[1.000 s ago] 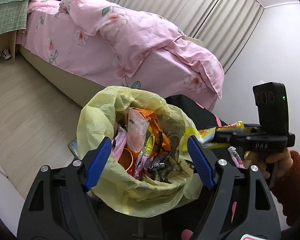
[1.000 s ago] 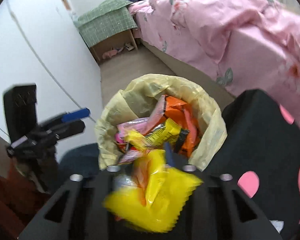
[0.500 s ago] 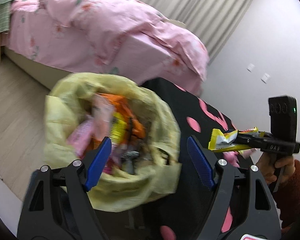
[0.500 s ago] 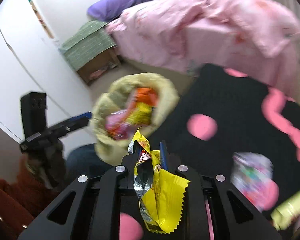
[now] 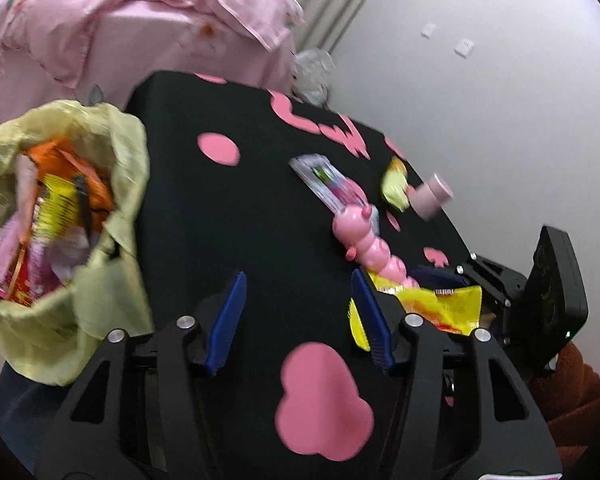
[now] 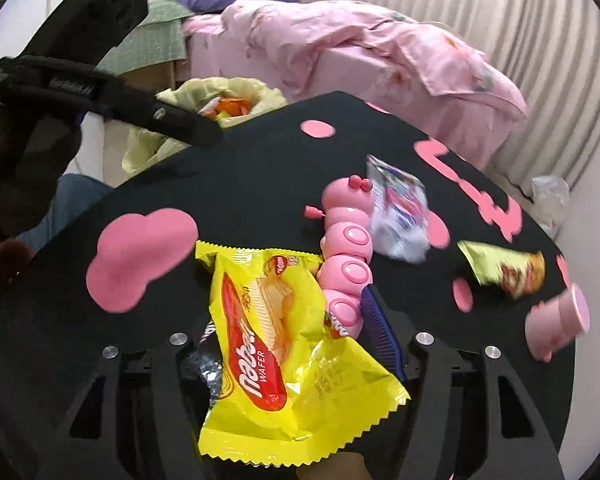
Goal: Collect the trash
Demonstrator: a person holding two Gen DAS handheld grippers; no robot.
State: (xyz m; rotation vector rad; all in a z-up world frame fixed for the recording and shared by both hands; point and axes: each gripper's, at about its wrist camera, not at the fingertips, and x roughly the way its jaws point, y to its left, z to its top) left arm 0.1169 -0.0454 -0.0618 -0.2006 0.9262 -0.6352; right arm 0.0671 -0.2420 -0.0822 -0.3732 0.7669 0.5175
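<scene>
Right gripper (image 6: 296, 344): jaws opening wide, one yellow wafer wrapper (image 6: 276, 332) loose between them on the black table (image 6: 240, 184). Left gripper (image 5: 298, 318): jaws closing, nothing between. Beyond: one pink caterpillar toy (image 6: 346, 248), two more wrappers, one pink cup (image 6: 556, 324). One yellow trash bag (image 5: 112, 184) far left.

Left wrist view: close above the black table (image 5: 228, 216), tilted down and forward toward the white wall, yellow trash bag (image 5: 112, 160) at left edge. Right wrist view: just as near the table (image 6: 260, 168), angled down (same tabletop, seen from the opposite side), facing the pink bed (image 6: 380, 52) and curtains. Shared by both: pink caterpillar toy (image 5: 364, 240) (image 6: 346, 248), yellow wafer wrapper (image 5: 440, 304) (image 6: 284, 328), pink cup (image 5: 434, 196) (image 6: 558, 320).
</scene>
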